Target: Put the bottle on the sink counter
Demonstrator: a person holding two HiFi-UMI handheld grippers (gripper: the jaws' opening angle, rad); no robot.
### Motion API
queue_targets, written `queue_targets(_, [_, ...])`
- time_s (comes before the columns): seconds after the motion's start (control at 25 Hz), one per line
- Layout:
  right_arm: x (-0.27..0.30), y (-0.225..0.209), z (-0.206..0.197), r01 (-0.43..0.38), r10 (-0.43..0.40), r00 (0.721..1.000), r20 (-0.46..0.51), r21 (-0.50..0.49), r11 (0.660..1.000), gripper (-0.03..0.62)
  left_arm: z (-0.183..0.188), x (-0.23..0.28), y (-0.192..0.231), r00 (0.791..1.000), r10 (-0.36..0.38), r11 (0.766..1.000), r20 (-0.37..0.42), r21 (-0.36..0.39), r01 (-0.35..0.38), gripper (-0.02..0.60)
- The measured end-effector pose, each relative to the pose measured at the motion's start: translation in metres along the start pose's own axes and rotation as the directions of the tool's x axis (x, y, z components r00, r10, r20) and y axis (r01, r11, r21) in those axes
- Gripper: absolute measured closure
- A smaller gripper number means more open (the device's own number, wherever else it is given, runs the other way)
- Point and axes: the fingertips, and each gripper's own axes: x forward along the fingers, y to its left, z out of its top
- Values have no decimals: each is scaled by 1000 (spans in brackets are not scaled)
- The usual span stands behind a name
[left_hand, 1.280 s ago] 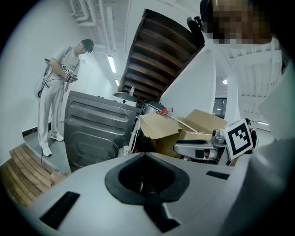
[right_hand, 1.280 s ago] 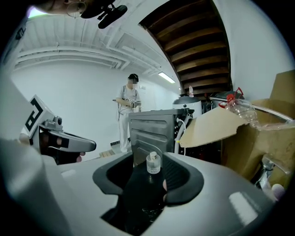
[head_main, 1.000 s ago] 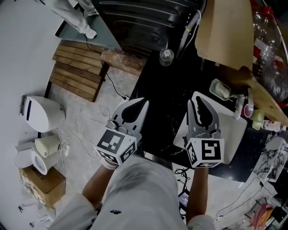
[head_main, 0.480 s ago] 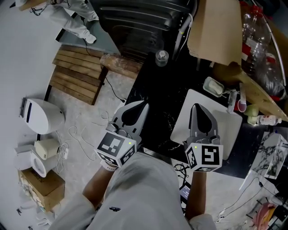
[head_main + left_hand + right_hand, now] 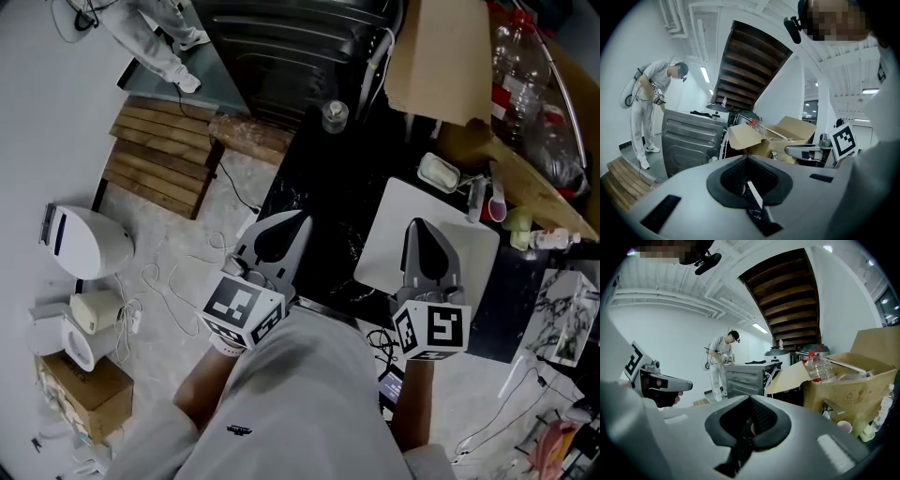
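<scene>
Left tool [image 5: 287, 225], right tool [image 5: 422, 234]: both pressed together, empty, held over counter [image 5: 328, 183]. Clear plastic bottle [image 5: 521, 56] lay in cardboard box [image 5: 441, 56], well apart. Judged light, thin-walled, slippery, crushable; best taken at neck.

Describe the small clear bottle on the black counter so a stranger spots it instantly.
Find the long black counter. At its far end, left of the brown cardboard box, the small clear bottle stands alone. The other bottles are large, red-labelled and heaped in that box.

Cluttered lab workspace, black counter [image 5: 323, 192], cardboard box [image 5: 441, 56], floor cables [image 5: 153, 272]
</scene>
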Motion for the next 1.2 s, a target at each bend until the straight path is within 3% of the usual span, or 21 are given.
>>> queue_targets(0.56, [-51,3,5,16,-15,999,43,-25,1000,583,8,-23,-20,999,-8,999,41,36,6,574])
queue_targets(1.2, [-45,21,22,-37,39,997,71,-30,999,583,16,-28,-32,997,-27,999,69,33,24,574])
